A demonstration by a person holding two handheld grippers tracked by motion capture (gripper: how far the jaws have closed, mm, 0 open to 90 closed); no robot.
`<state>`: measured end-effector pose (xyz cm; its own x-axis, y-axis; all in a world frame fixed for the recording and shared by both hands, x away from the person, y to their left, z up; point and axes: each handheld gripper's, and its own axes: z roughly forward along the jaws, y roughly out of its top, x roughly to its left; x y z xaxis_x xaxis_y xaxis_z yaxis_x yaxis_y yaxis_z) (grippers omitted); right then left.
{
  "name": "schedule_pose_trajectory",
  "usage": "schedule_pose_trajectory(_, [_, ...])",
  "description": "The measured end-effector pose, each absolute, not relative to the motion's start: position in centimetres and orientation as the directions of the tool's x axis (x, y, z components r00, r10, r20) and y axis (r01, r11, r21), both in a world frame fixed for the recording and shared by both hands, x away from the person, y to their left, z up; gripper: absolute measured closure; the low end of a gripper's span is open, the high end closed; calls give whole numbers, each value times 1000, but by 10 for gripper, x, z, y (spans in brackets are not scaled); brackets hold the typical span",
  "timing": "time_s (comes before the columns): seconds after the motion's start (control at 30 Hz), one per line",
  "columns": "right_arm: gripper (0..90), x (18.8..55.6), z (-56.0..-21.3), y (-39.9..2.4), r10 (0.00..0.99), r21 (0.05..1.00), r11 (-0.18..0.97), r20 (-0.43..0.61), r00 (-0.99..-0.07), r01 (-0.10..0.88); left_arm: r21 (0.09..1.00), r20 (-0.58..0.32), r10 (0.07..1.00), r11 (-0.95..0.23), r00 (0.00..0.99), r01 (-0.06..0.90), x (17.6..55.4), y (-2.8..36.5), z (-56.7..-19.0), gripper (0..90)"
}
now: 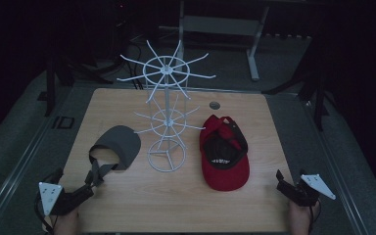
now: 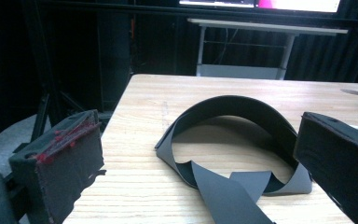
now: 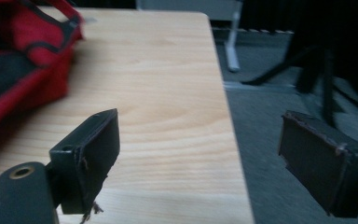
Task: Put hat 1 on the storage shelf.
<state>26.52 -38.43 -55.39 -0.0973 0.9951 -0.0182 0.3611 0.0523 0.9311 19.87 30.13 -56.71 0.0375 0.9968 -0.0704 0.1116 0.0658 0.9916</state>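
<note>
Nearest, at the front corners of the wooden tabletop [image 1: 186, 196], the person's two hands each hold a claw. At the front left corner, the left claw [image 1: 89, 188] has its jaws spread wide apart with nothing between them, pointing toward the loose strap ends of a grey visor [image 1: 119, 145]; in the left gripper view the visor [image 2: 233, 140] lies just ahead of the jaws, its band curving up in an arch and its strap tails flat on the wood. At the front right corner, the right claw [image 1: 285, 185] hangs over the tabletop's edge, also gaping and empty; the right gripper view shows one jaw above the wood and the other above the grey floor [image 3: 284, 140]. Farther in, a red cap [image 1: 224, 152] lies upside down right of centre, its dark lining facing up. Between visor and cap stands a white wire rack [image 1: 166, 112], upright on a ring base, with two tiers of hooks radiating outward. Beyond it, a small round hole [image 1: 215, 105] sits near the tabletop's far edge.
</note>
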Motion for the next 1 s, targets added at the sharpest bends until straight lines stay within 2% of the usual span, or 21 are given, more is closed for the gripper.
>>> schedule_pose_trajectory(0.23, [112,262,-542,-379,988,913,92,-33,-152,397,979,-96,992,80,78,189,201,298,-565,15])
schedule_pose_trajectory(0.4, [115,267,-531,-372,975,876,125,-21,-221,465,981,-85,993,68,86,183,200,292,-561,16])
schedule_pose_trajectory(0.57, [135,274,-522,-364,963,855,157,-20,-270,495,976,-147,981,122,129,183,197,287,-560,16])
schedule_pose_trajectory(0.67, [134,283,-515,-359,949,837,154,23,-315,525,978,-132,981,106,143,177,194,281,-557,15])
schedule_pose_trajectory(0.83, [121,296,-504,-351,938,831,138,65,-340,539,975,-138,978,106,156,193,193,277,-553,16])
schedule_pose_trajectory(1.0, [136,312,-494,-335,915,825,192,46,-402,531,969,-149,972,108,181,220,195,274,-552,16])
